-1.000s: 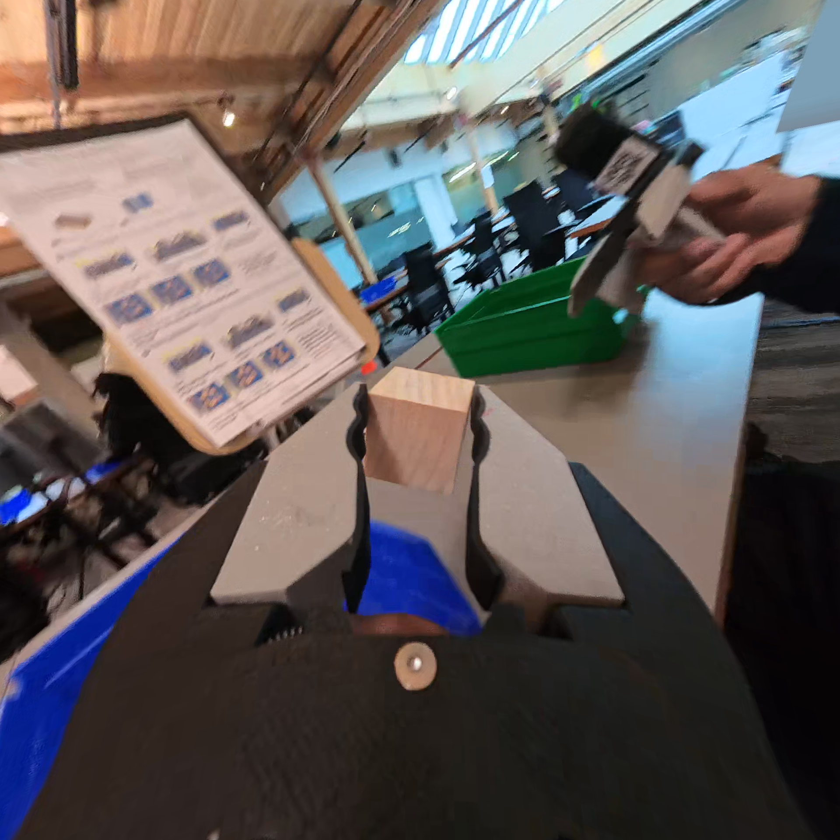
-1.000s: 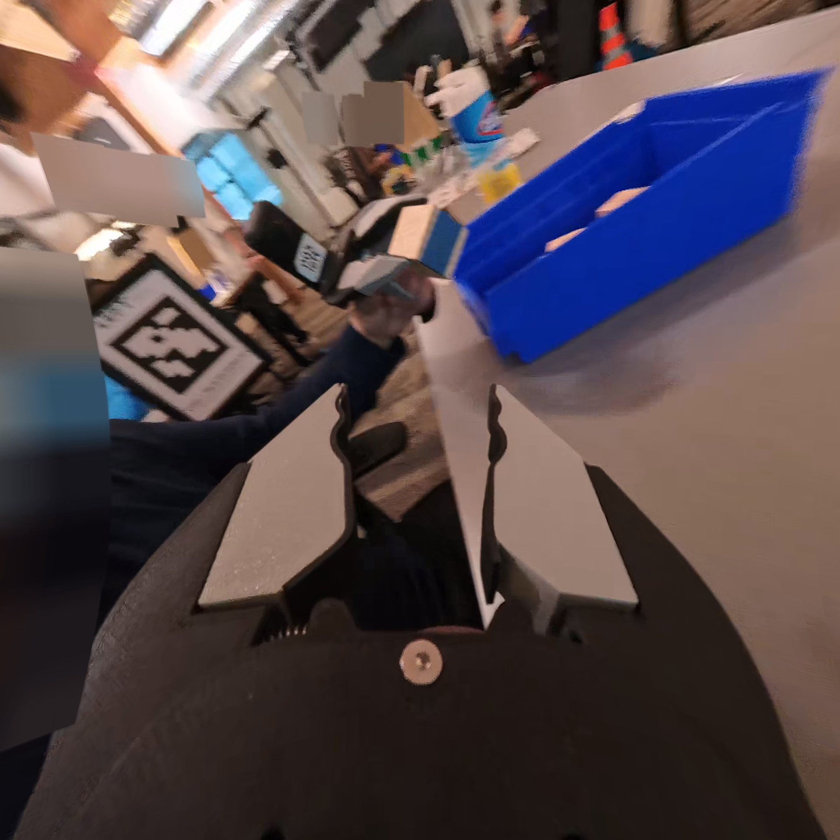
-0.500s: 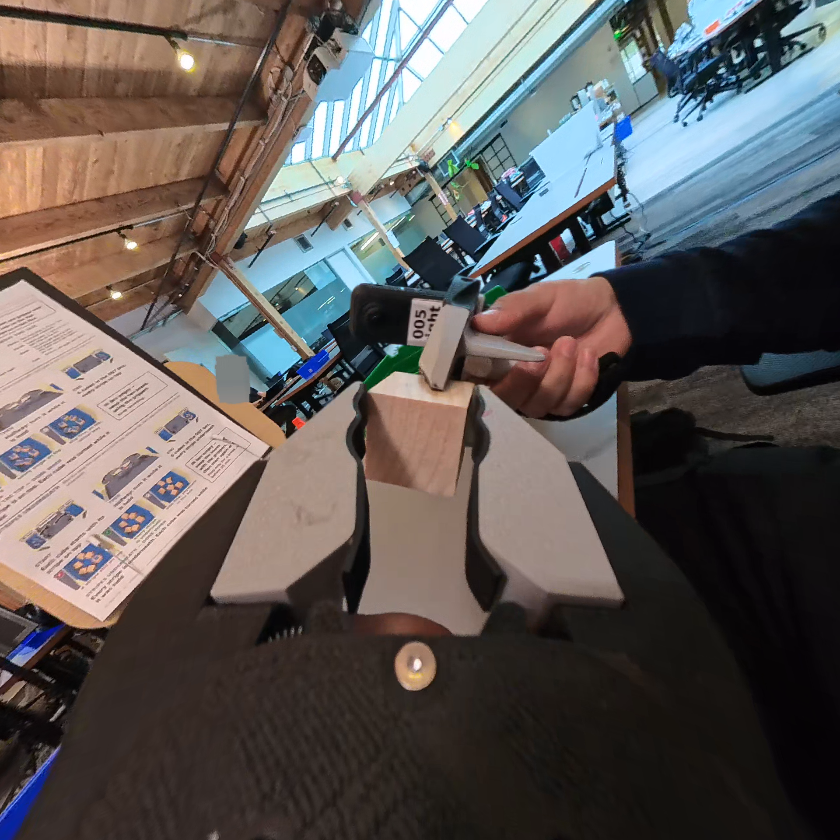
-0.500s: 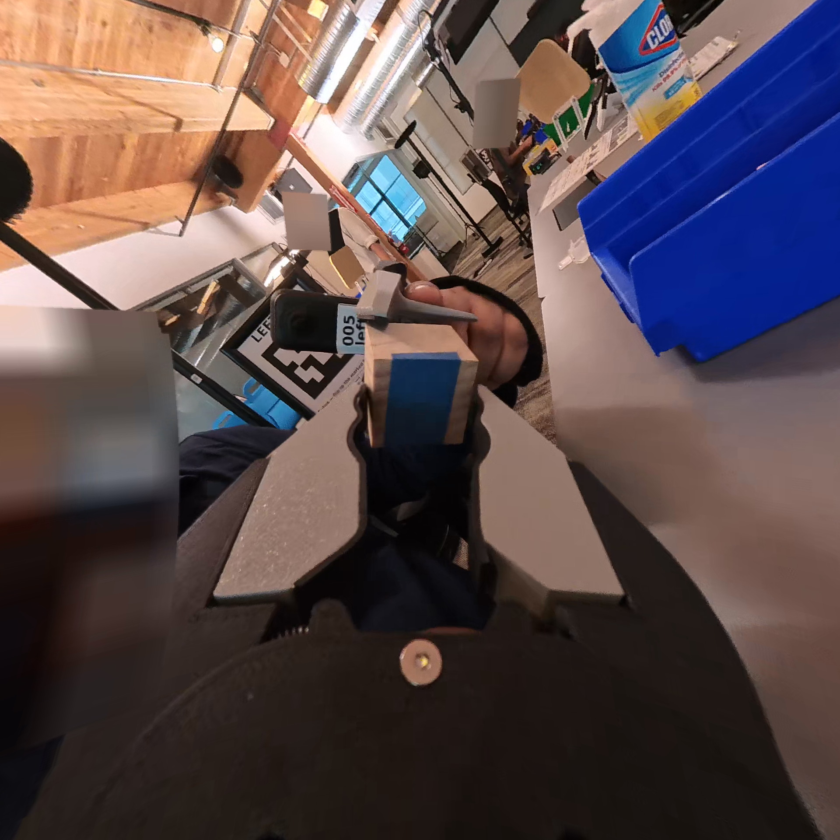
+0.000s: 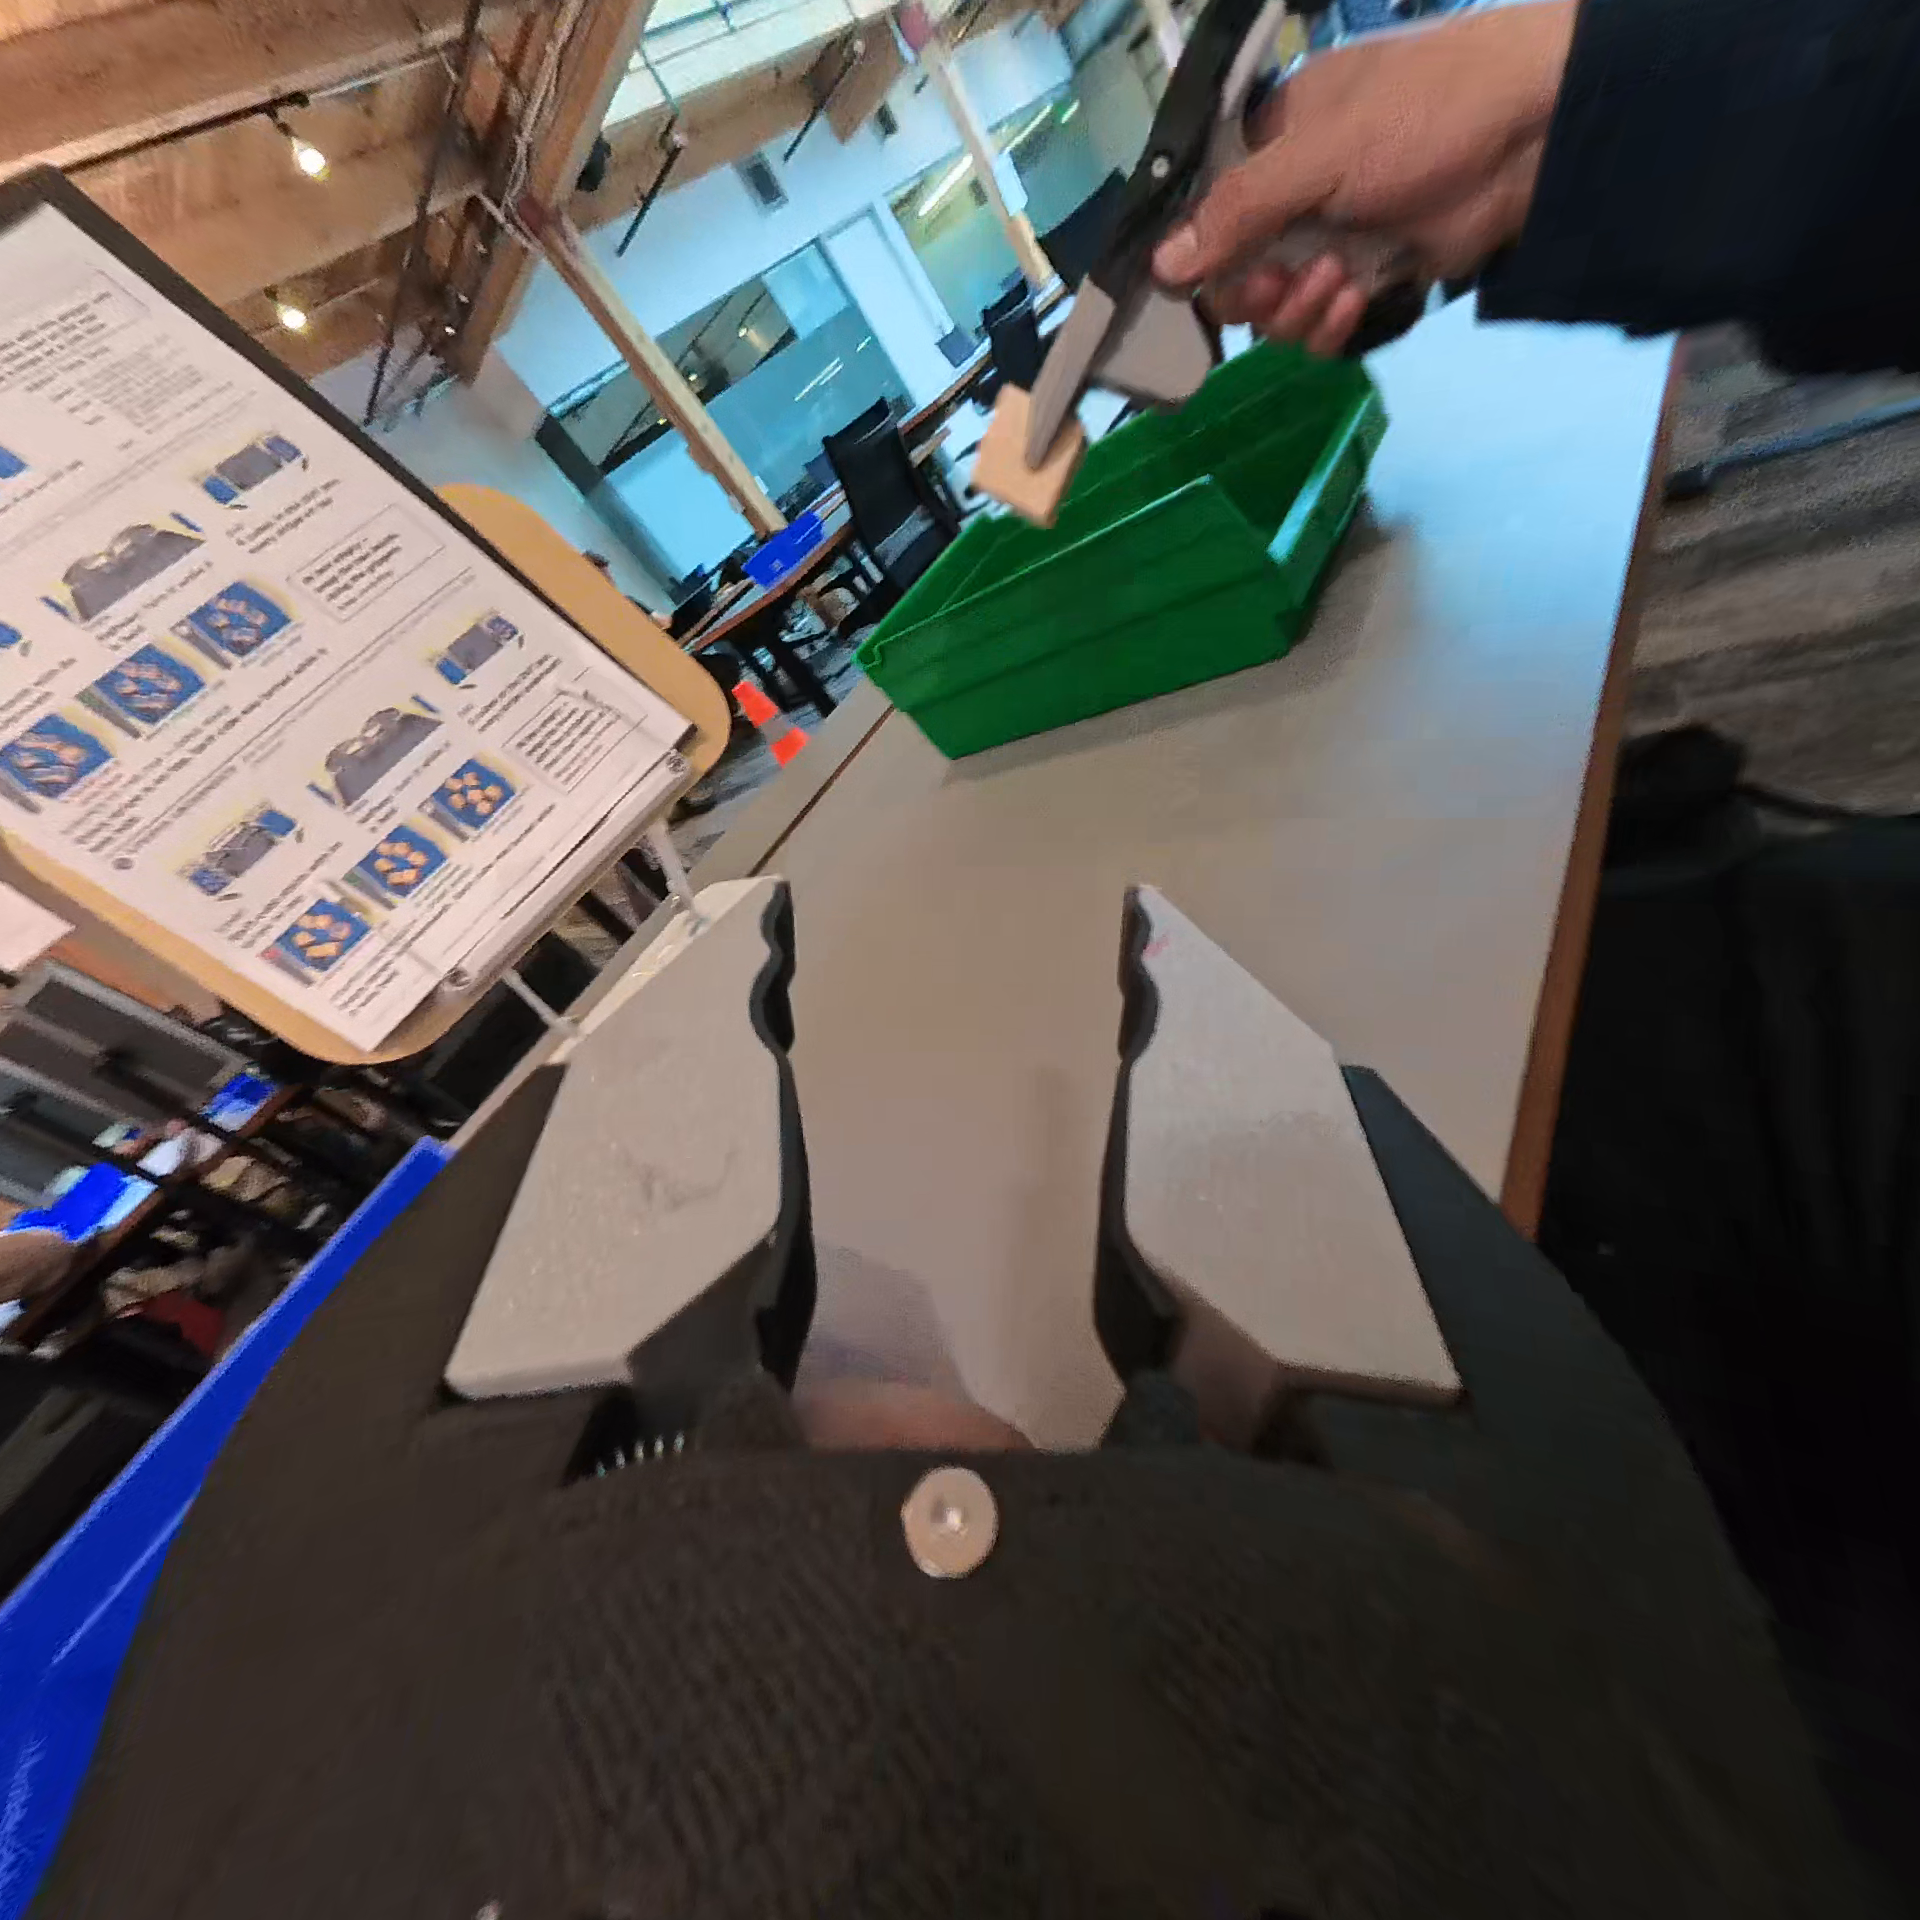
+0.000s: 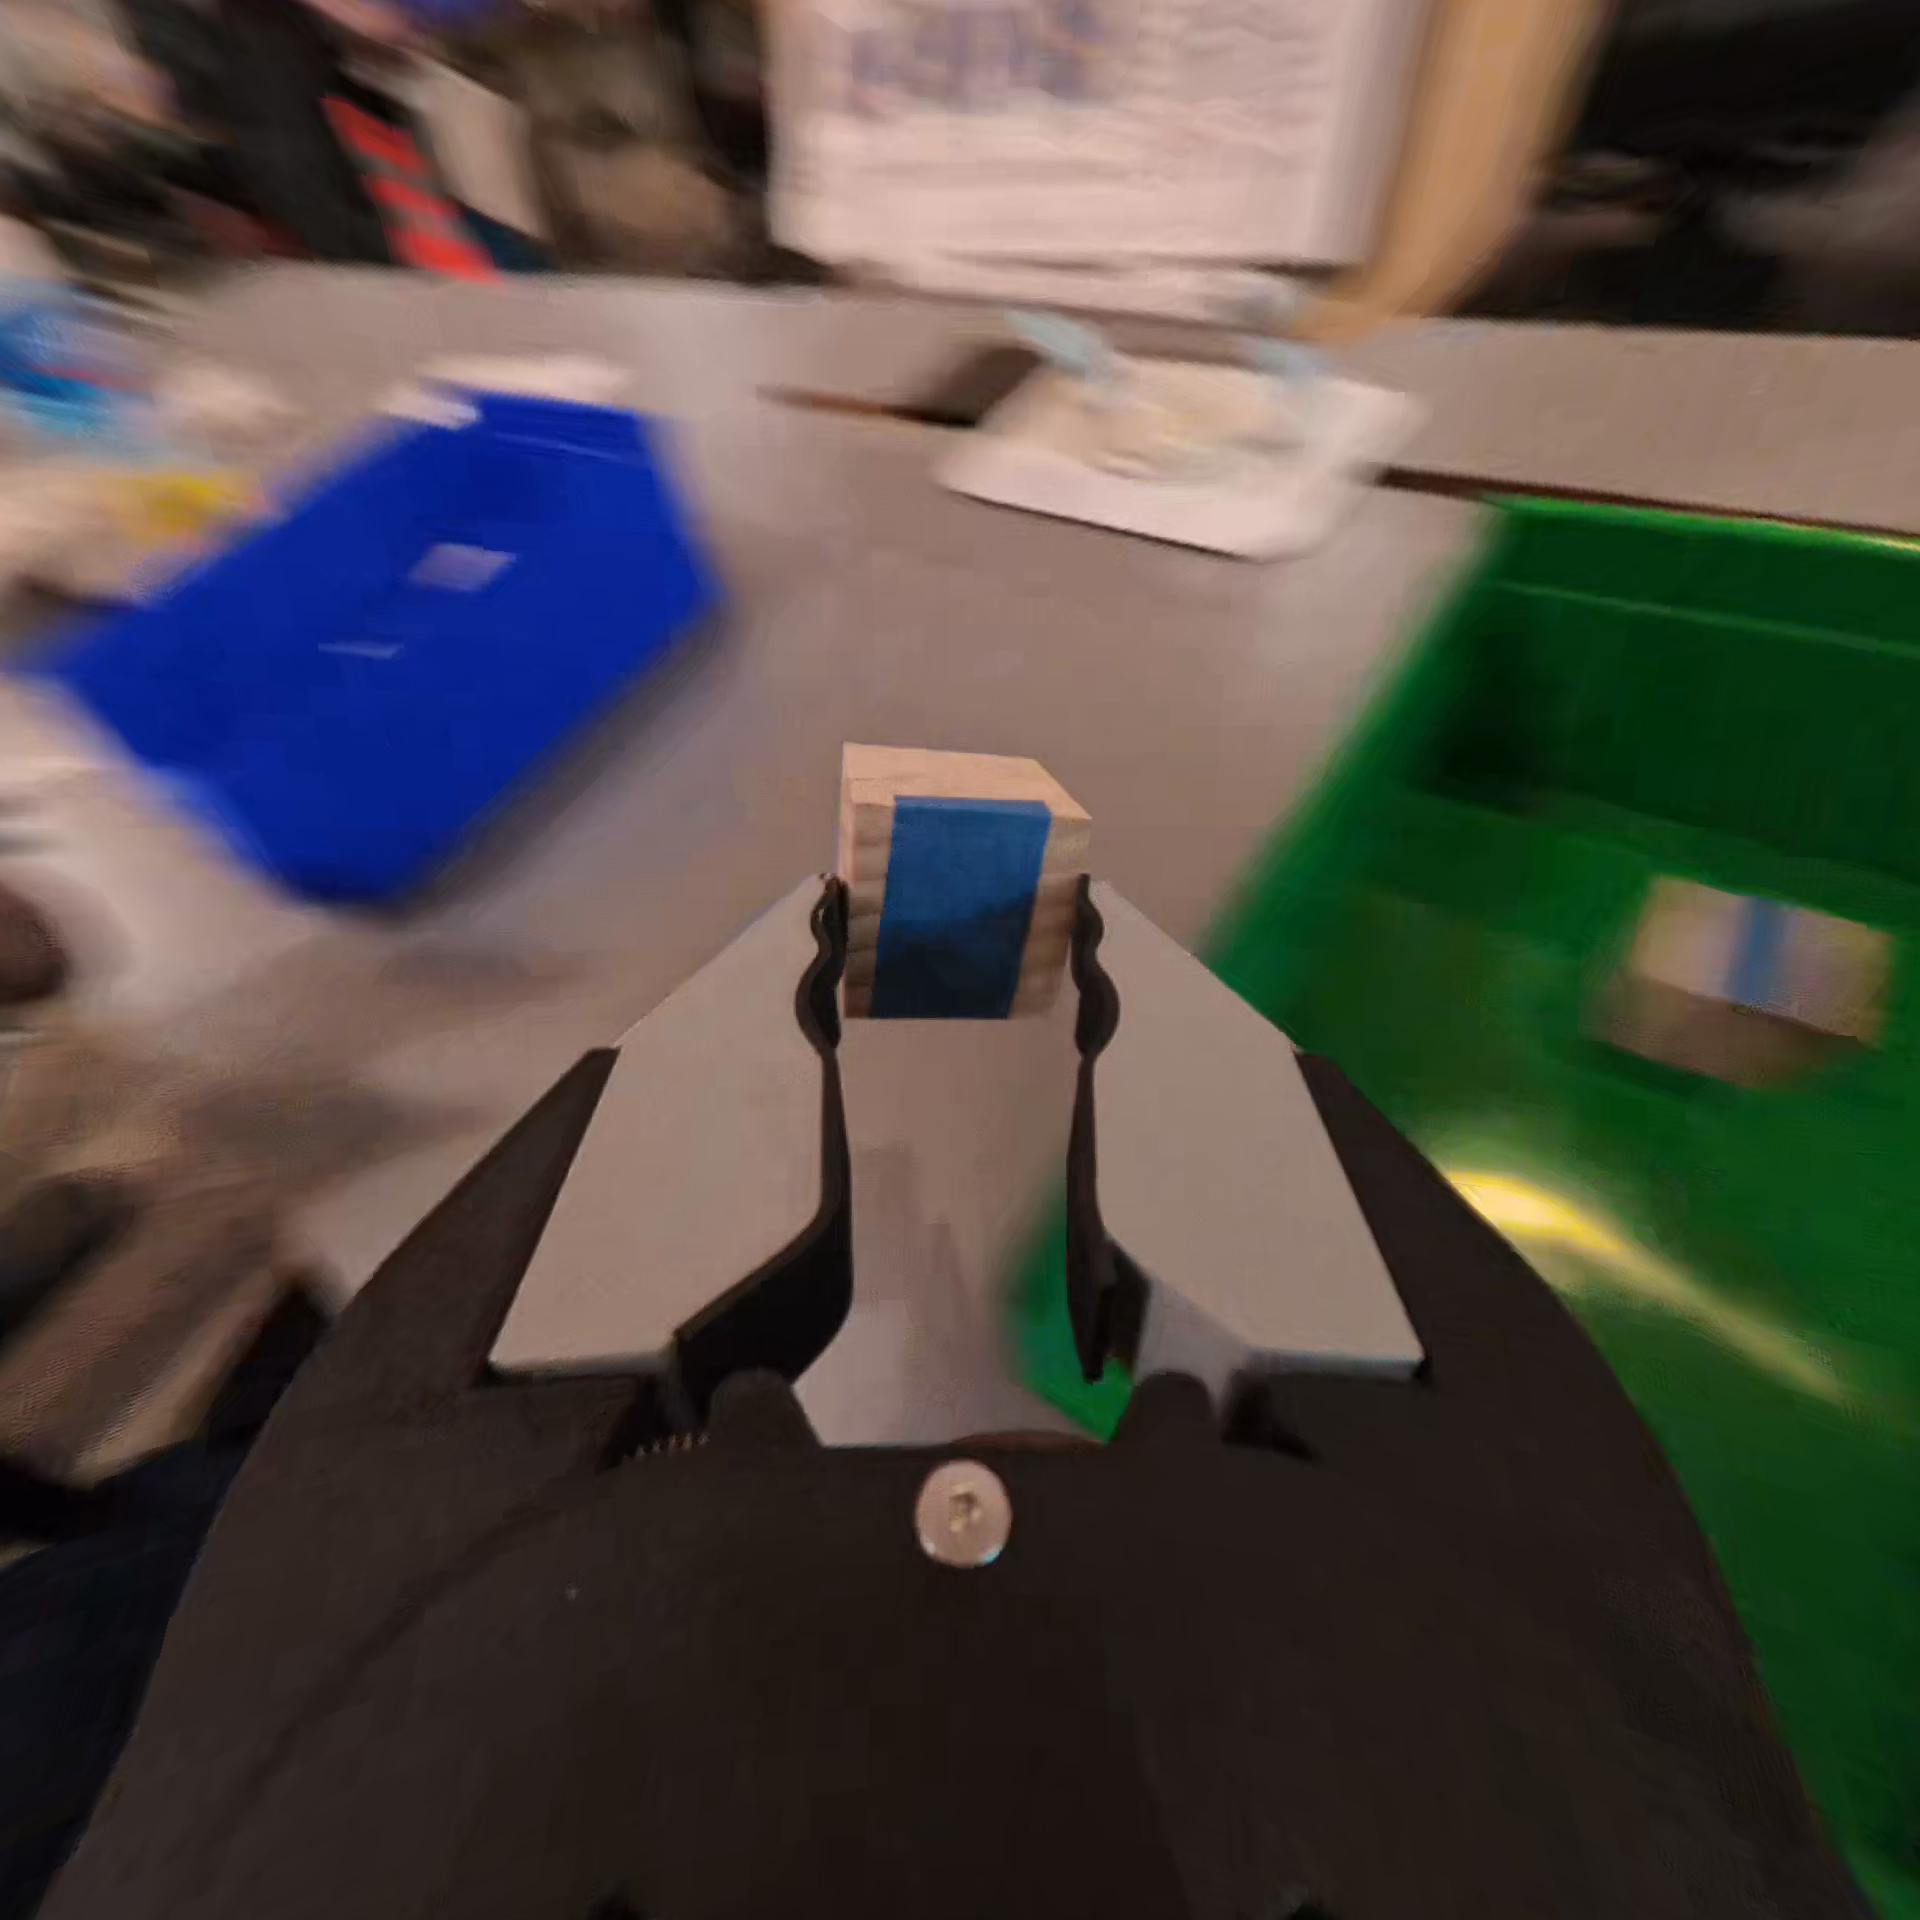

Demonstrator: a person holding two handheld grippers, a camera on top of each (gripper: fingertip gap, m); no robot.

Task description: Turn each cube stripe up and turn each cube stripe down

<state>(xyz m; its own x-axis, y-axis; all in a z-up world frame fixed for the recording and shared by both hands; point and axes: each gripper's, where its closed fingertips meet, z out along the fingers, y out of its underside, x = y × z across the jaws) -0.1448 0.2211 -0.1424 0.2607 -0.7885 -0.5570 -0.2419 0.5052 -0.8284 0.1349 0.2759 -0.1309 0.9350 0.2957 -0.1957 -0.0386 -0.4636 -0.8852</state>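
My right gripper (image 6: 951,935) is shut on a wooden cube (image 6: 961,883) with a blue stripe that faces the camera. In the left wrist view the same cube (image 5: 1023,468) hangs in the far right gripper (image 5: 1049,447) above the near end of the green bin (image 5: 1132,613). My left gripper (image 5: 951,966) is open and empty, low over the grey table (image 5: 1299,862). Another striped cube (image 6: 1756,977) lies inside the green bin (image 6: 1662,748), blurred. The blue bin (image 6: 395,644) stands to the left; its edge shows in the left wrist view (image 5: 208,1413).
An instruction sheet on a tilted wooden board (image 5: 312,675) stands left of the table. The table's right edge (image 5: 1579,862) runs beside a dark-clothed person. A white flat object (image 6: 1174,457) lies at the back of the table. The right wrist view is motion-blurred.
The cube passed from my left gripper to my right gripper. My left gripper opened and dropped toward the table. My right gripper carried the cube over to the green bin.
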